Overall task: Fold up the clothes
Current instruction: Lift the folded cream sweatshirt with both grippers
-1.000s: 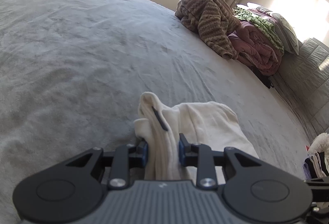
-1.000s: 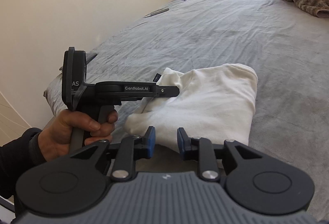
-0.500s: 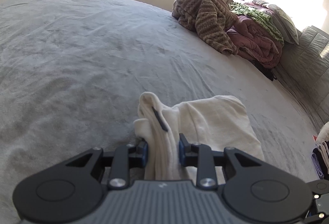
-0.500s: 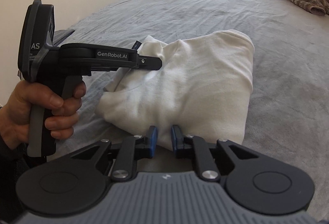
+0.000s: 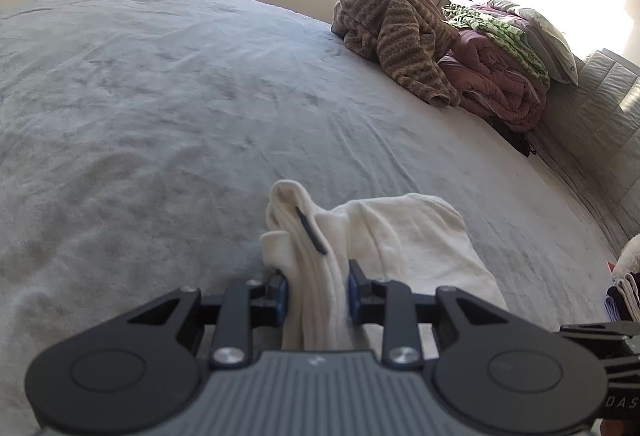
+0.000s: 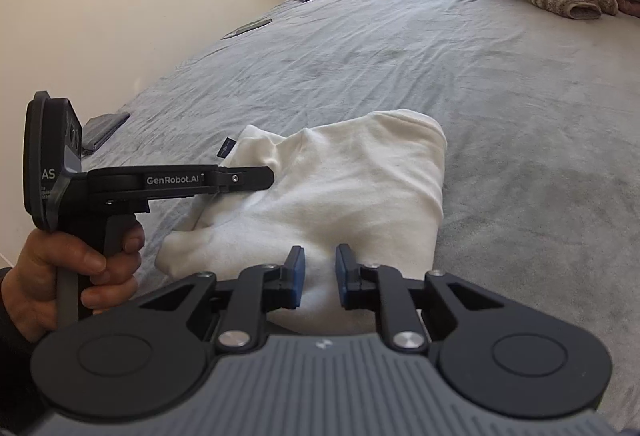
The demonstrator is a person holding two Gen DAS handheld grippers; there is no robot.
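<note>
White garment (image 6: 340, 192), folded on the grey bed (image 5: 160, 108), has its near edge hidden behind the right gripper (image 6: 319, 274), whose jaws stand slightly apart, while the left gripper (image 5: 316, 290) clamps its bunched corner; a brown striped blanket (image 5: 396, 36) lies well beyond.

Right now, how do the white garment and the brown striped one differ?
The white garment lies folded near both grippers, its bunched edge clamped in the left gripper; the brown striped garment sits untouched in a rumpled heap at the far side. The white one is plain, the brown one patterned. Both rest on the grey bed cover.
</note>
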